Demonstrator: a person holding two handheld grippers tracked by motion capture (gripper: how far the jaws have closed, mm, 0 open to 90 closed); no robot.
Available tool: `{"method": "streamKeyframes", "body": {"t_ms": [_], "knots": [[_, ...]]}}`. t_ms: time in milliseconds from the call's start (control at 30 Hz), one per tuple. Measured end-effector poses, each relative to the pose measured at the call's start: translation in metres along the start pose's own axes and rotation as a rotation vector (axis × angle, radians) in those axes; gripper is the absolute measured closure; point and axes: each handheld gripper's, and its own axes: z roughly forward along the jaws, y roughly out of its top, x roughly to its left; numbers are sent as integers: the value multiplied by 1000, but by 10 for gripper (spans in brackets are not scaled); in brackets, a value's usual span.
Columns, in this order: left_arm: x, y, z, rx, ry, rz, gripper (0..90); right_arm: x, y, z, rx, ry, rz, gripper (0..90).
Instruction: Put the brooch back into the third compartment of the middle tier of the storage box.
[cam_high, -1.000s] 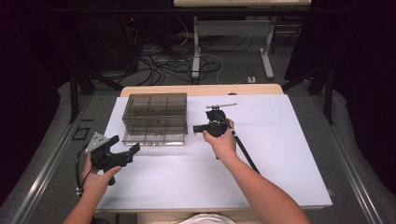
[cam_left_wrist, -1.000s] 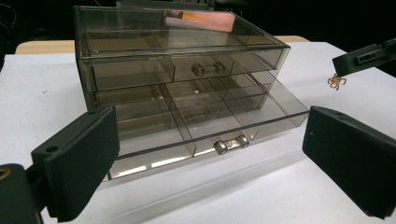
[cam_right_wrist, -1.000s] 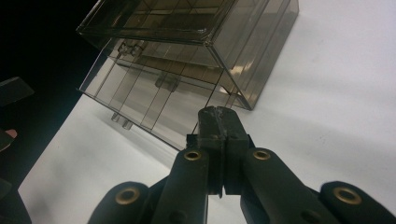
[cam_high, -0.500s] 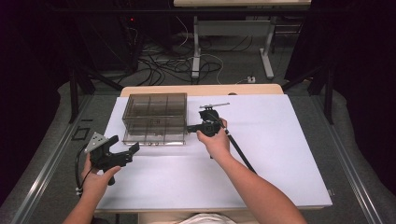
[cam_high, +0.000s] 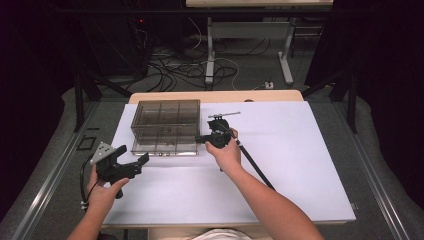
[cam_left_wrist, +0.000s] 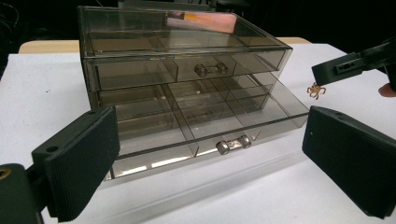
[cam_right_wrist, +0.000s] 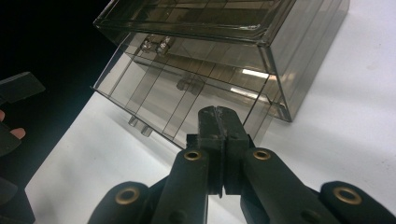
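A white table (cam_high: 300, 165) carries a smoky clear drawer box (cam_high: 165, 120), its lower drawer (cam_left_wrist: 205, 126) pulled out. The left gripper (cam_high: 131, 164), jaws wide apart, hovers before the box. The right gripper (cam_high: 202, 139), jaws pressed together, pinches a tiny gold-coloured trinket (cam_left_wrist: 316, 90) beside the box's right end.

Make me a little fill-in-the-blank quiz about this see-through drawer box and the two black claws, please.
1. The smoky transparent plastic drawer box has its ______ drawer pulled out.
2. The right claw has its two jaws ______.
3. The left claw has its jaws spread ______ in front of the box.
4. A tiny brown spidery trinket lies on the ______ tabletop.

Missing words: lower; shut; open; white
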Motion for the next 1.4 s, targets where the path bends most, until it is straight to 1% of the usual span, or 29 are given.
{"method": "streamKeyframes", "body": {"t_ms": [167, 233, 267, 400, 433, 533, 600, 667, 700, 833, 1100, 1133, 1400], "knots": [[0, 0, 0, 4, 1, 1, 43, 3, 0, 3, -11, 10, -4, 898], [0, 0, 0, 3, 0, 2, 43, 4, 0, 4, -12, 7, -6, 898], [0, 0, 0, 3, 0, 1, 43, 5, 0, 5, -15, 14, -7, 897], [0, 0, 0, 3, -2, 0, 44, 9, 0, 10, -14, 15, -21, 897], [0, 0, 0, 3, -2, 1, 44, 10, 0, 10, -11, 17, -17, 898], [0, 0, 0, 3, -2, 1, 44, 10, 0, 13, -10, 10, -19, 898], [0, 0, -1, 0, -3, 1, 44, 10, 0, 14, -12, 13, -25, 898], [0, 0, -1, 0, -3, 2, 44, 11, 0, 15, -12, 11, -20, 897], [0, 0, -1, -2, -6, 2, 43, 11, 0, 15, -10, 18, -18, 898], [-1, 0, 0, 0, -8, 0, 44, 11, -1, 18, -14, 13, -28, 897], [-1, 0, 0, -1, -11, 2, 43, 12, -1, 21, -17, 18, -21, 897], [-1, 0, 0, -1, -10, 3, 44, 13, -1, 22, -16, 14, -32, 897], [-1, 0, 0, -1, -12, 2, 44, 13, -1, 23, -10, 12, -34, 897]]}}
